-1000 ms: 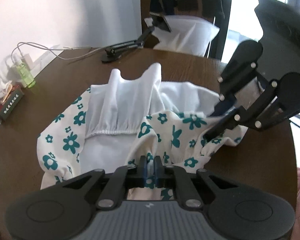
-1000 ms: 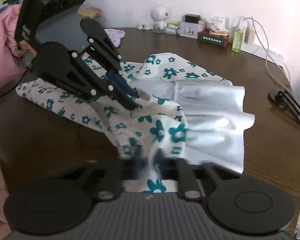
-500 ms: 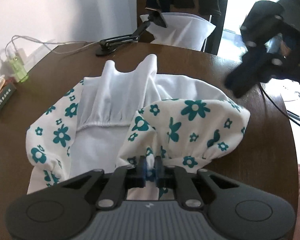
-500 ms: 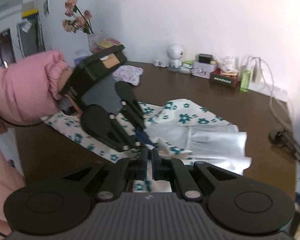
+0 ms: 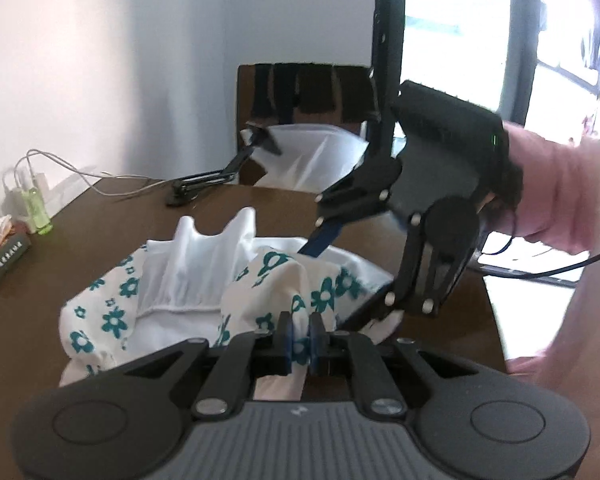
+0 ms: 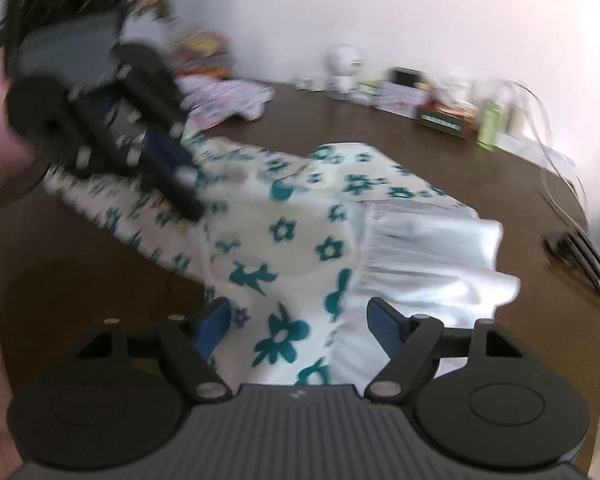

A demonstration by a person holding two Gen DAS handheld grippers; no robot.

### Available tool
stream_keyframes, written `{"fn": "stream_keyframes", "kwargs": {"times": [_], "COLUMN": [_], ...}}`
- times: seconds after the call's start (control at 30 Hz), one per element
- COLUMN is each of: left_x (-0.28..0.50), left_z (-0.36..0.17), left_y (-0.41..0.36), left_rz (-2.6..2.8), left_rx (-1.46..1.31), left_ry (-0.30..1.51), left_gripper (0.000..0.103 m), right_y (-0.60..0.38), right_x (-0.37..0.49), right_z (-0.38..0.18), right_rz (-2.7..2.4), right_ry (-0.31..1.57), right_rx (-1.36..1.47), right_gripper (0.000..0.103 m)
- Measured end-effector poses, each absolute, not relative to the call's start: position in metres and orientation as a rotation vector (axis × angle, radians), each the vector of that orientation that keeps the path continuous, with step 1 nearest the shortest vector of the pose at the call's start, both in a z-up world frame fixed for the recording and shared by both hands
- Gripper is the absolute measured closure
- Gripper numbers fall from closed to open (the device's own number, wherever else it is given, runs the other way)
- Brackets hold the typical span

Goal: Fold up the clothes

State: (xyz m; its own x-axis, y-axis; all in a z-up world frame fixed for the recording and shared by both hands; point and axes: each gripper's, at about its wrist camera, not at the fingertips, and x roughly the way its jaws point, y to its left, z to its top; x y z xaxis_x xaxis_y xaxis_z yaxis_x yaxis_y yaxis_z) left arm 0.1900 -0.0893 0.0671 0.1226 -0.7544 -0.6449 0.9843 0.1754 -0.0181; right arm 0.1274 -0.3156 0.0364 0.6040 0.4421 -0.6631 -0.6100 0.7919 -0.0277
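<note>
Two grippers work your floral garment [image 6: 300, 220], which lies mid-table with bare wood toward every edge. Your left gripper [image 5: 300, 340] pinches a raised fold of it; your right gripper [image 6: 298, 322] is opening, its fingers straddling the cloth without pressing.

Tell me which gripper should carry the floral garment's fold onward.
Left. The left gripper is shut on the white, teal-flowered cotton garment; the right gripper is opening, its blue pads clear of the cloth lying between them.
</note>
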Motion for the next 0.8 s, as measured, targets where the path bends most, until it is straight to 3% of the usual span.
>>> {"fn": "stream_keyframes", "kwargs": {"times": [0.07,0.1,0.13,0.27,0.33,0.43,0.67,0.8], "left_x": [0.187,0.185,0.186,0.202,0.213,0.226,0.256,0.270], "left_z": [0.066,0.065,0.065,0.068,0.066,0.060,0.035,0.032], "left_y": [-0.088,-0.086,-0.084,-0.079,-0.079,-0.084,-0.101,-0.088], "left_rz": [-1.362,-1.371,-1.381,-1.376,-1.362,-1.360,-1.306,-1.145], "left_rx": [0.469,0.463,0.444,0.314,0.269,0.234,0.239,0.238], "left_ry": [0.610,0.616,0.622,0.637,0.651,0.692,0.822,0.823], "left_gripper": [0.097,0.096,0.096,0.092,0.069,0.046,0.046,0.041], "right_y": [-0.307,-0.304,-0.301,-0.300,-0.306,-0.322,-0.336,-0.339], "right_x": [0.118,0.113,0.108,0.093,0.094,0.107,0.180,0.237], "right_z": [0.037,0.039,0.041,0.062,0.075,0.092,0.093,0.069], "right_rz": [0.661,0.684,0.705,0.795,0.829,0.845,0.821,0.774], "right_ry": [0.679,0.679,0.670,0.612,0.590,0.573,0.733,0.884], "right_rx": [-0.324,-0.344,-0.356,-0.370,-0.323,-0.224,-0.076,0.050], "right_gripper": [0.060,0.096,0.101,0.101,0.101,0.101,0.101,0.100]}}
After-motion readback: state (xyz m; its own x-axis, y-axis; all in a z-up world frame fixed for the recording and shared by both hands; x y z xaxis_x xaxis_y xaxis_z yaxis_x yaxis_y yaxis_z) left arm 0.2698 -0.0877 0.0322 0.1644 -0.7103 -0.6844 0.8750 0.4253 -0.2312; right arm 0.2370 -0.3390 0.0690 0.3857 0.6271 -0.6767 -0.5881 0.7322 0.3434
